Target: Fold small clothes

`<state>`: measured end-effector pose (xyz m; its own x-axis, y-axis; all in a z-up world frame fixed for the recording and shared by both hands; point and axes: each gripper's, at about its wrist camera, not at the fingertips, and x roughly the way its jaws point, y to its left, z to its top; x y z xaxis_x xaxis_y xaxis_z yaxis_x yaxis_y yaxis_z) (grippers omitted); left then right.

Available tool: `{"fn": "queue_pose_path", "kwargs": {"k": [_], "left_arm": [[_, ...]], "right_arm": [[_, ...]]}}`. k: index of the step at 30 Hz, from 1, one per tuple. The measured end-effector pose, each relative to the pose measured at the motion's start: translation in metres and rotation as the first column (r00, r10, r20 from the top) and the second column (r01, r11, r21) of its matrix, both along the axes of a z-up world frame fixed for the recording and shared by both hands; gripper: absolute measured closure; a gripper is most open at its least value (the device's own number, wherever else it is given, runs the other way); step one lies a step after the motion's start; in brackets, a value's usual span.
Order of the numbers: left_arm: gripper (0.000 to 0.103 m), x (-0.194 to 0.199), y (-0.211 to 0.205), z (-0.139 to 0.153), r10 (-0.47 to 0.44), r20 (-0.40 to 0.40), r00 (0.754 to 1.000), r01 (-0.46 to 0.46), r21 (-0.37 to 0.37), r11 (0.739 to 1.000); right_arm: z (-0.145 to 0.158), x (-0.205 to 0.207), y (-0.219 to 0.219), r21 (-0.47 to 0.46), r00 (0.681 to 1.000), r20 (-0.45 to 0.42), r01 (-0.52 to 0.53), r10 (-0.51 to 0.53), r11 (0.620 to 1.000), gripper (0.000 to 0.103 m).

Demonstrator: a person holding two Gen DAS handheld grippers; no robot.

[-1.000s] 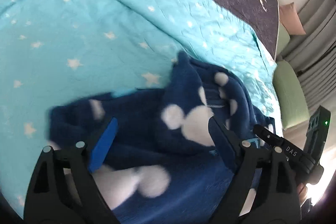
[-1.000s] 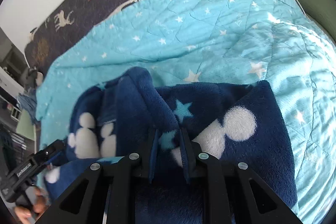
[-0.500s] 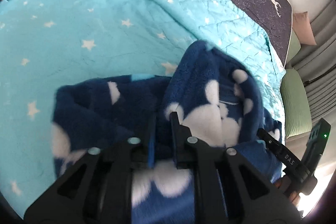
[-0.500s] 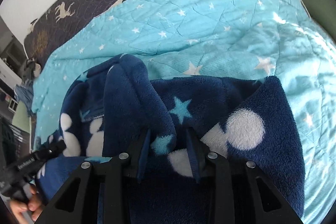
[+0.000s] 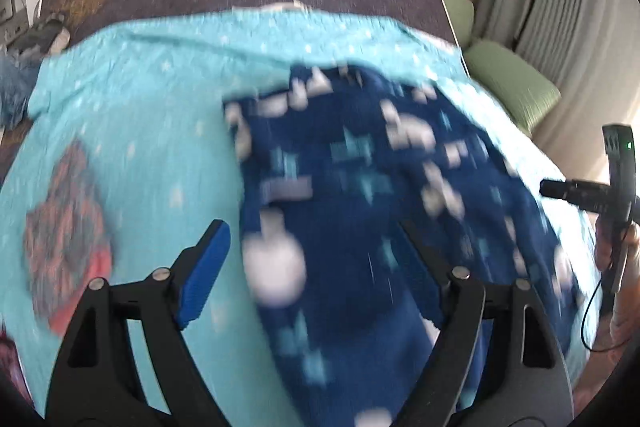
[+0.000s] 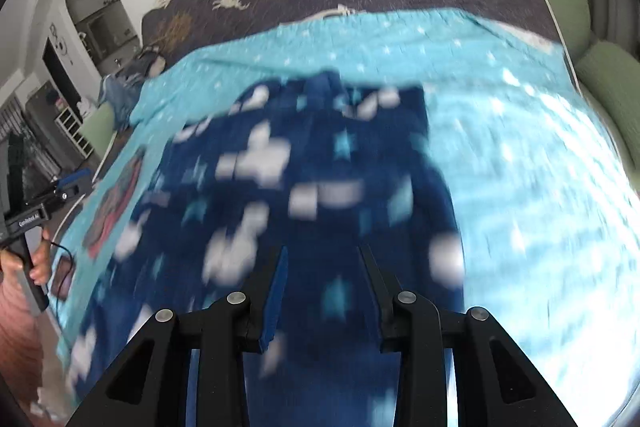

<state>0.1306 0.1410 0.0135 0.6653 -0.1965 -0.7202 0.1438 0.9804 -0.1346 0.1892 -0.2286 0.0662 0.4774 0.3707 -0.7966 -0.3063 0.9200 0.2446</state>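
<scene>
The navy fleece garment [image 5: 360,211] is spread on the turquoise star blanket [image 5: 132,115]. The left gripper [image 5: 316,259], just opened, is spread wide above it. The right gripper [image 6: 322,279] is seen half parted; whether fleece is pinched cannot be told

Home bedroom: quilted bed [image 5: 140,99], cushions [image 5: 508,83].

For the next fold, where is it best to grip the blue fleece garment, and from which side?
Probably the near hem of the fleece garment, approached from the near side, one corner per gripper. The garment lies spread lengthwise on the quilt, so lifting that edge would carry it over toward the far end. The frames are blurred, so the exact hem line is unclear. The left gripper stands open; the right gripper has fleece between its fingers.
</scene>
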Motion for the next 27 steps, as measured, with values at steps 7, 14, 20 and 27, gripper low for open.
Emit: {"fn": "queue_pose_path", "kwargs": {"k": [7,14,20,27], "left_arm": [[0.02,-0.082,-0.011,-0.037,0.056,-0.079,0.995,-0.057,-0.003,0.998],[0.02,-0.134,-0.016,-0.057,0.088,-0.155,0.984,-0.088,0.006,0.996],[0.02,-0.162,-0.015,-0.076,0.076,-0.245,0.967,-0.107,-0.119,0.987],[0.02,-0.165,-0.017,-0.085,0.095,-0.257,0.962,-0.147,-0.191,0.971]], "right_arm": [[-0.015,-0.088,-0.02,-0.03,0.998,-0.056,0.028,-0.03,0.999,0.068],[-0.022,-0.138,-0.064,-0.029,0.985,-0.119,0.12,-0.122,0.992,0.058],[-0.036,-0.169,-0.089,0.046,0.968,-0.193,0.174,-0.163,0.984,0.048],[-0.056,-0.183,-0.094,0.136,0.956,-0.24,0.203,-0.167,0.97,0.039]]}}
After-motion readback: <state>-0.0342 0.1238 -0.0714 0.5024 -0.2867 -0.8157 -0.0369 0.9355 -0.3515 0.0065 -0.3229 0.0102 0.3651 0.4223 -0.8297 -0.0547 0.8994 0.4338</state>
